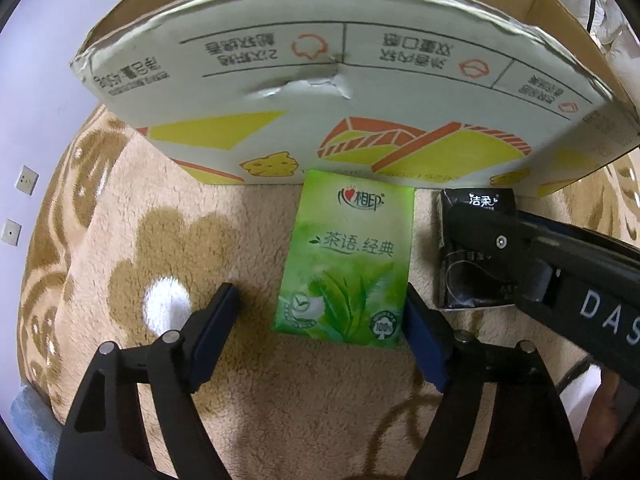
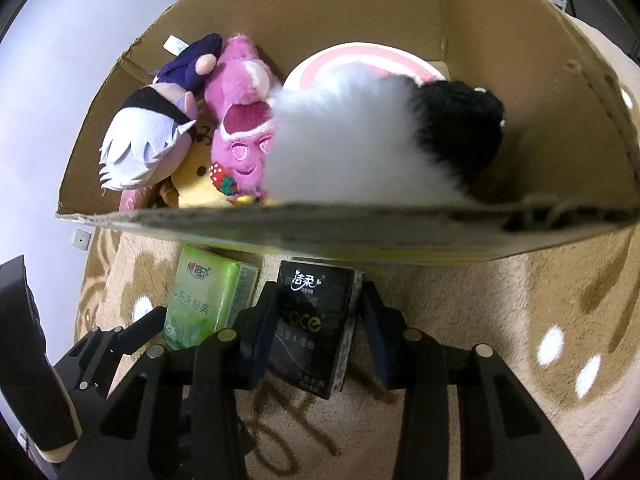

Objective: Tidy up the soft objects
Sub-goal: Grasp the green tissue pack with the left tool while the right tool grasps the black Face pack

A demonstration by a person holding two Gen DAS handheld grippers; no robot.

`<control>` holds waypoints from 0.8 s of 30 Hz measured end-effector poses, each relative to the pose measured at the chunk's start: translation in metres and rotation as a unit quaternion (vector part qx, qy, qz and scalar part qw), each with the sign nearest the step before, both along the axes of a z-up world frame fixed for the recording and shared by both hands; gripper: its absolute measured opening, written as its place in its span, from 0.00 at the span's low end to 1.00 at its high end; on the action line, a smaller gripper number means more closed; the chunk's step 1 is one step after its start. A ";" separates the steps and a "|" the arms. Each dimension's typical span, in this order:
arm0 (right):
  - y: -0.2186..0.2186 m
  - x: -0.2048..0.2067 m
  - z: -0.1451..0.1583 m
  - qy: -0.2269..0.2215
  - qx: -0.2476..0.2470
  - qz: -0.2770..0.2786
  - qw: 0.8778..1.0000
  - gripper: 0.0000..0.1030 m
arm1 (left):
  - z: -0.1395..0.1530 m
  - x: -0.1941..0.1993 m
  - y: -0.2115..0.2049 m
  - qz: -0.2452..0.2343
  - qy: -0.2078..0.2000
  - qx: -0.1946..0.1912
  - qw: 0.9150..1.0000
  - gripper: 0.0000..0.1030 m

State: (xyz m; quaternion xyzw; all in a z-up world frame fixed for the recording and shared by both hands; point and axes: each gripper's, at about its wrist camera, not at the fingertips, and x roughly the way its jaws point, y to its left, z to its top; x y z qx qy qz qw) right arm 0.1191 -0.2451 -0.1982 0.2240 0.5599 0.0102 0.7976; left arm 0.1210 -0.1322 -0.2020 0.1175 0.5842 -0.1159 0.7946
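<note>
- Left gripper [image 1: 322, 312]: points steeply down over the green tissue pack [image 1: 346, 258], which lies flat on the blanket just in front of the cardboard box [image 1: 320, 80]. Its jaws stand partly open; one pad sits at the pack's right edge, the other stands clear on the left, so nothing is held.
- Right gripper [image 2: 316, 328]: straddles the black tissue pack [image 2: 316, 320], which stands on edge just right of the green one and near the box wall. The left pad looks to touch the pack; a slim gap shows on the right, so no firm grip is judged.
- Box contents: a pink plush [image 2: 244, 128], a white-haired doll [image 2: 144, 140], a yellow plush [image 2: 196, 184] and a black-and-white fluffy toy [image 2: 380, 140] already fill much of the interior.
- Risk, left: closing off-centre may push the green pack sideways across the pile instead of clamping it.
- Risk, right: the soft black pack may buckle, slip or tip when lifted; the near box wall may catch it on the way over.
- Surface: a tan fleece blanket [image 1: 160, 260] with brown flowers and white dots.
- Room: a pale wall with wall sockets [image 1: 26, 180] at far left.
</note>
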 end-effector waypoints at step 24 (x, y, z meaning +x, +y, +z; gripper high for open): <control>-0.023 -0.033 0.025 -0.052 -0.005 -0.023 0.998 0.25 | 0.028 -0.026 0.029 0.021 -0.037 -0.017 0.999 0.52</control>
